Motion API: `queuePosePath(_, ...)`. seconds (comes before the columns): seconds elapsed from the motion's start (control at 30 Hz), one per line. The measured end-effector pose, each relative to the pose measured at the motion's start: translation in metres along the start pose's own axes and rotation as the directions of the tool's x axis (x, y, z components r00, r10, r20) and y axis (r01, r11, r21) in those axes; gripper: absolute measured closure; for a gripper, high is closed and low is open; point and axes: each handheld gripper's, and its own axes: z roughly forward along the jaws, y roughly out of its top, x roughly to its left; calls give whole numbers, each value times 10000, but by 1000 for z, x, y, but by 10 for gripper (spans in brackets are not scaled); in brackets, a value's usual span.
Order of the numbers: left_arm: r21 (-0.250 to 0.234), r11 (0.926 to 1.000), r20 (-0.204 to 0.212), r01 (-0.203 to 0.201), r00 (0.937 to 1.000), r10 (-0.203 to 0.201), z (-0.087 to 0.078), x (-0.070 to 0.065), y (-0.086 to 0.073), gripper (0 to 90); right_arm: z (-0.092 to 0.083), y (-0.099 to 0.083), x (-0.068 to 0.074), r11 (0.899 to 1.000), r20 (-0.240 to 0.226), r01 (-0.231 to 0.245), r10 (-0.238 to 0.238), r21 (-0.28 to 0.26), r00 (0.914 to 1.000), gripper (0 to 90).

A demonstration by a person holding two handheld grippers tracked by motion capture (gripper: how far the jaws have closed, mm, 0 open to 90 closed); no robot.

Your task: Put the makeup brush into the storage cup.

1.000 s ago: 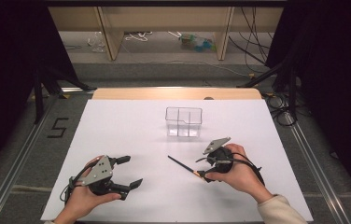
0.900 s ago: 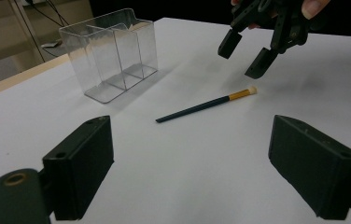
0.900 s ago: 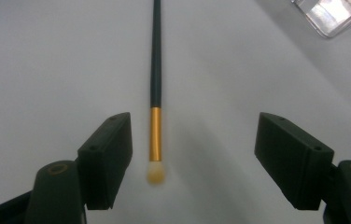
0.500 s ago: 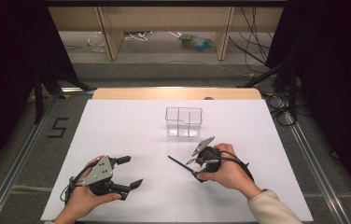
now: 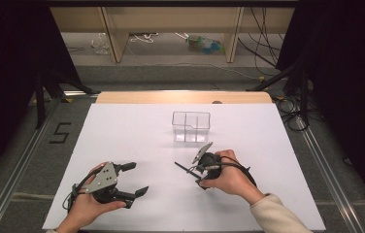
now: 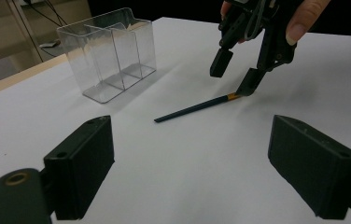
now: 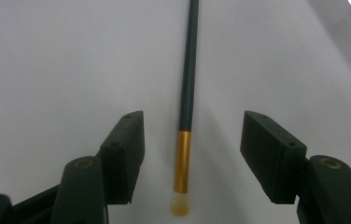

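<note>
A slim dark pencil (image 7: pixel 188 70) with a gold ferrule lies flat on the smooth white table (image 5: pixel 122 136). The right gripper (image 7: pixel 190 149) straddles it, jaws apart and just closing in, not touching. The left gripper (image 6: pixel 192 172) gapes empty.

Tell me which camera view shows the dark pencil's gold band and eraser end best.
The right gripper view: the pencil lies lengthwise between the open jaws, gold band and pale eraser close up. The left gripper view shows the whole pencil farther off, its band at the right gripper. The high view gives a thin dark line.
</note>
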Motion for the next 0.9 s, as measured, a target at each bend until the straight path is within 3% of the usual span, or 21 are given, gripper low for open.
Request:
queuePosePath(0.37,-21,10000,12,98,10000,-98,0,-1,0,144,8,7,0,9962,-107,-114,124,866,9999,506)
queuePosePath(0.4,-17,10000,68,-92,9999,92,0,0,0,144,9,7,0,9958,-118,-132,143,901,9998,510)
queuePosePath(0.8,16,10000,81,-50,10000,50,0,0,0,144,17,13,-2,9911,-313,189,-149,1315,9994,580)
queuePosePath(0.9,20,10000,90,-54,9999,54,1,0,0,144,17,14,-2,9902,-456,10,54,1397,9989,616)
